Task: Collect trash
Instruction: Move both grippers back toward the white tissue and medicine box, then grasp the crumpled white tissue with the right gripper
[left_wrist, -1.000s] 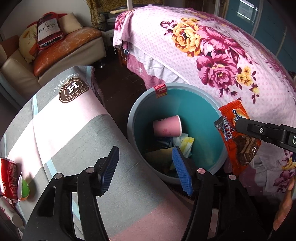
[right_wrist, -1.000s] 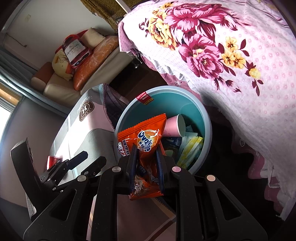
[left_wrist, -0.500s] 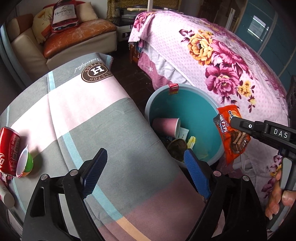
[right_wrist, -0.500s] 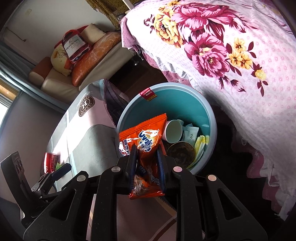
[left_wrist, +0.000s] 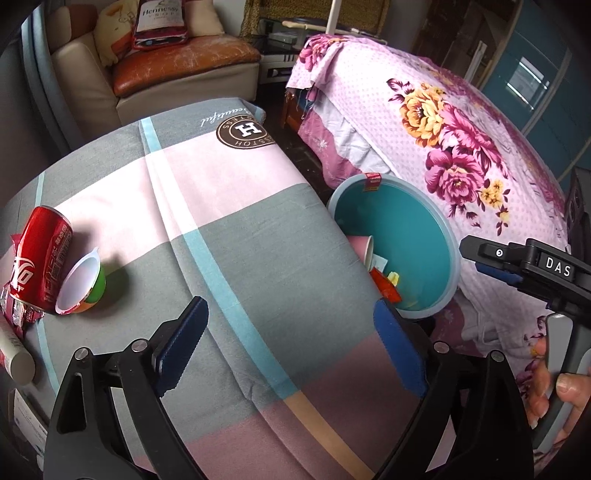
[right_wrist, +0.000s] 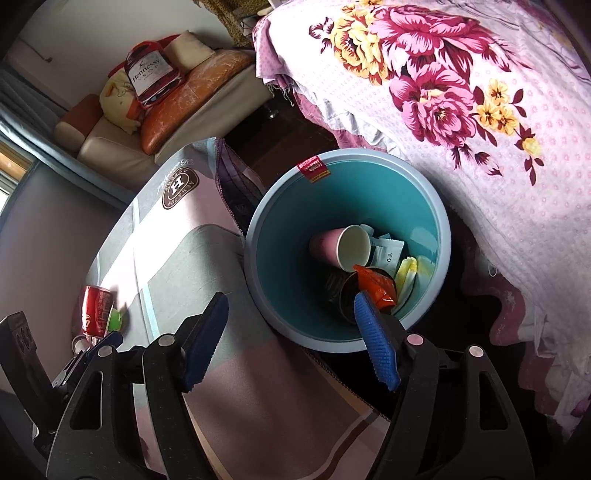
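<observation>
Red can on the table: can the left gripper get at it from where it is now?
Probably yes. The left gripper is open and empty, and the red can lies on bare cloth ahead-left; only the green cup leans against its near side.

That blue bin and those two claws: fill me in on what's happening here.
A person is clearing trash with two handheld claws. The right claw hangs open over the blue bin, where an orange wrapper lies beside a pink cup. The left claw is open over the table; a red can waits there.

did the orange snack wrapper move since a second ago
Yes. The orange snack wrapper left the open right gripper and now lies inside the round teal trash bin.
</observation>
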